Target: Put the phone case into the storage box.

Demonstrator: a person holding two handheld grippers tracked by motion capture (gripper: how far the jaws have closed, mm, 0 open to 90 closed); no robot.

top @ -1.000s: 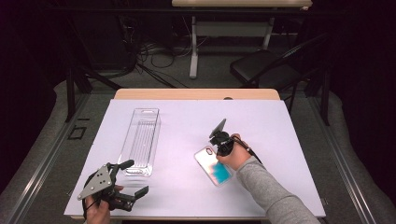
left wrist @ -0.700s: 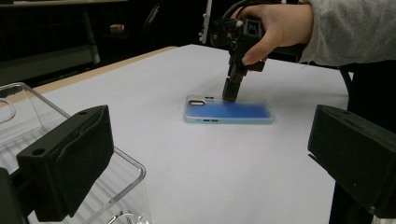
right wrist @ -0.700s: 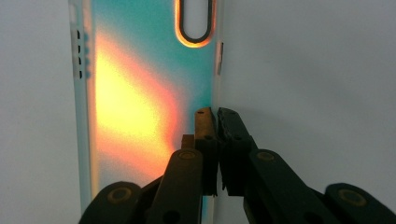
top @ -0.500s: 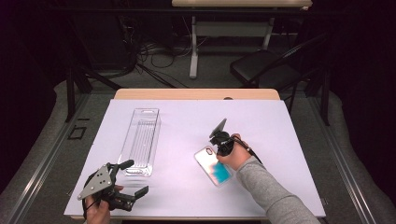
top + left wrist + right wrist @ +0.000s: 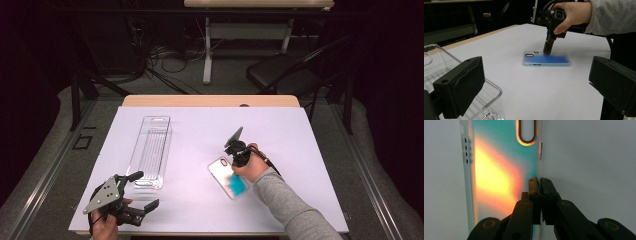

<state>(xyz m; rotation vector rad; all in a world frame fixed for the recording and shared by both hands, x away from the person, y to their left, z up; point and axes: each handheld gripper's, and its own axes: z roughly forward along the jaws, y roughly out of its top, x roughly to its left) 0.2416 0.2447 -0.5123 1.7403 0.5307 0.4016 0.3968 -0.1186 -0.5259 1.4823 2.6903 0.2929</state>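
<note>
A phone case (image 5: pixel 226 178) with a blue-green back lies flat on the white table cover (image 5: pixel 200 135), right of centre. My right gripper (image 5: pixel 233 166) points down at the case's long edge and is shut on it. In the right gripper view the jaws (image 5: pixel 539 181) are pressed together over that side wall of the case (image 5: pixel 499 170), one pad inside and one outside. The left gripper view shows the same grip (image 5: pixel 547 51) on the case (image 5: pixel 554 60). My left gripper (image 5: pixel 144 190) rests open at the front left, holding nothing, its jaws (image 5: pixel 536 82) wide apart.
A long clear plastic tray (image 5: pixel 150 147) lies lengthwise at the left, its near end (image 5: pixel 496 90) just ahead of the left gripper. The table's wooden far edge (image 5: pixel 210 101) shows beyond the cover. A black chair (image 5: pixel 280 75) and cables stand on the floor behind.
</note>
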